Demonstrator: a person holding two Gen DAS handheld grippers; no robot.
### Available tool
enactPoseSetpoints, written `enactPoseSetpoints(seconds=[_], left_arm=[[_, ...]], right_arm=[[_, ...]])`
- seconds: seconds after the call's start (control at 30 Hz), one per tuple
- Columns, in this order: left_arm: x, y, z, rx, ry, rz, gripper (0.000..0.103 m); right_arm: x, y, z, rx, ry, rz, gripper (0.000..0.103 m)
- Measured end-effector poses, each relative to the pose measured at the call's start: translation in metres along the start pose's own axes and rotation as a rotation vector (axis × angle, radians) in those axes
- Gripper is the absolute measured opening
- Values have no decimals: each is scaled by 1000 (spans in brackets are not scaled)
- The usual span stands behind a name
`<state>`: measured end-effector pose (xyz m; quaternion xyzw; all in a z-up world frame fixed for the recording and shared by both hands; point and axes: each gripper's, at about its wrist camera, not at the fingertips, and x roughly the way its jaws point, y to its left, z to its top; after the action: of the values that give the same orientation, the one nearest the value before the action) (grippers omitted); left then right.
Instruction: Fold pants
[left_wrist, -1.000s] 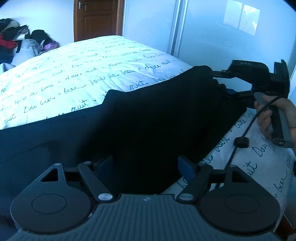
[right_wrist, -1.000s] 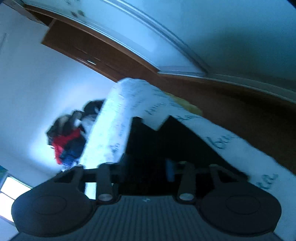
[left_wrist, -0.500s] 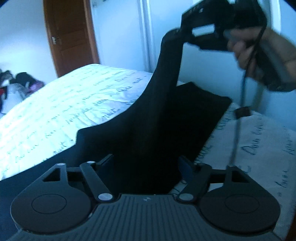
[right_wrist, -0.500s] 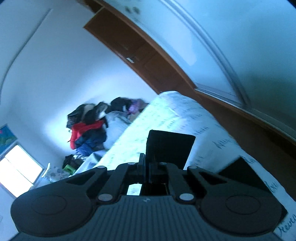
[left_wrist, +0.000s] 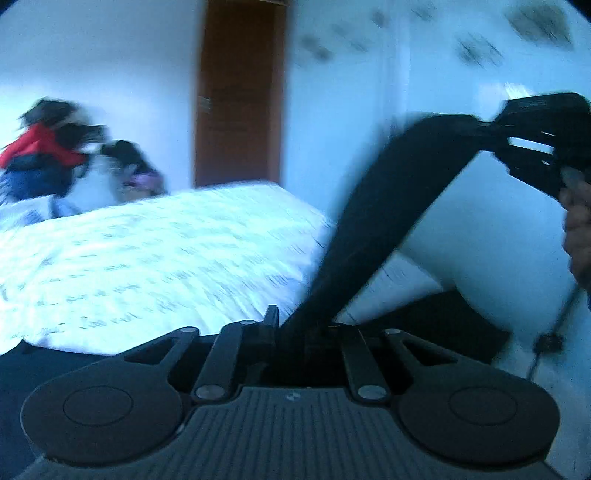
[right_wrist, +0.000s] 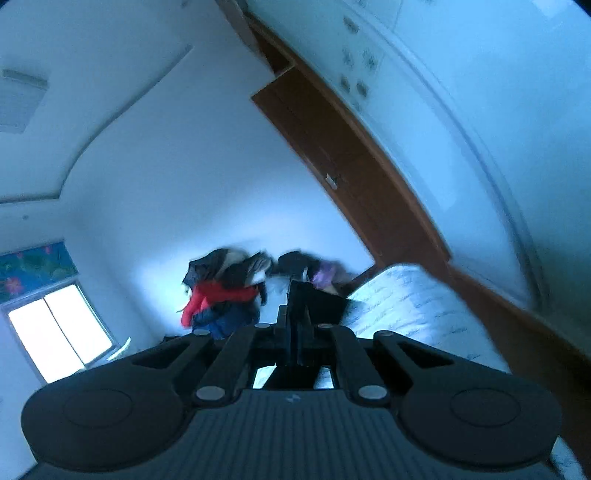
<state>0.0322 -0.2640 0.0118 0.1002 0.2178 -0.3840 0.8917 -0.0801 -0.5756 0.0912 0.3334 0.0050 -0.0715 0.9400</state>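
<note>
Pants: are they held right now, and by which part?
Yes. Both hand-held grippers pinch the dark pants along one edge, stretched taut between them.

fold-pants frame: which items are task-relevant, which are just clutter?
In play:
- black pants, stretched between both grippers
- left gripper, jaws just closed on the pants
- right gripper, shut on the pants
- bed, the folding surface

Lying about:
- pile of clothes against the far wall
- wooden door
- window
</note>
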Motion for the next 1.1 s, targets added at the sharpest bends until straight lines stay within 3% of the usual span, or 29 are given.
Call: enactPoseSetpoints(seconds=[0.1,0.17,0.3,0.47,0.57,0.63,0.7,0.77,0.83,0.9,0.93,0.97,1.03,1.1], left_arm=[[18,-23,-30,88,159,-100,19],[26,-31,-47,115,211,-100,19],[22,-31,-39,118,179,-103,18],[27,-25,-36,89,187,-96,19],[25,-27,-45,102,209,-107,22],[22,-31,-44,138,210,-115,24],[17,-31,-42,139,229,-143,42],[8,-21,-38,120,248,-182,67],[-2,-6,-32,99,244,-198,70],[-12,14,-25,79,223,-167,73],[-15,27,-21,71,214,-136,75],[-16,39,-18,63,211,-103,75],[-12,67,-15,53,227,-18,75],[-1,94,-16,50,283,79,73]], right_arm=[[-5,-41,-29,-20,144,-308,3],[-12,-76,-52,60,228,-406,3],[-27,-94,-69,119,255,-431,3],[-23,-77,-45,81,204,-338,3],[-23,-86,-53,67,241,-378,3],[-25,-108,-68,137,277,-414,3],[-31,-123,-79,182,315,-439,6],[-39,-125,-81,192,320,-457,10],[-47,-121,-74,171,272,-537,22],[-49,-97,-63,57,172,-656,23],[-45,-79,-60,-35,141,-651,23],[-37,-60,-59,-124,148,-591,23],[-7,-21,-68,-269,270,-406,23],[31,17,-93,-381,471,-200,23]])
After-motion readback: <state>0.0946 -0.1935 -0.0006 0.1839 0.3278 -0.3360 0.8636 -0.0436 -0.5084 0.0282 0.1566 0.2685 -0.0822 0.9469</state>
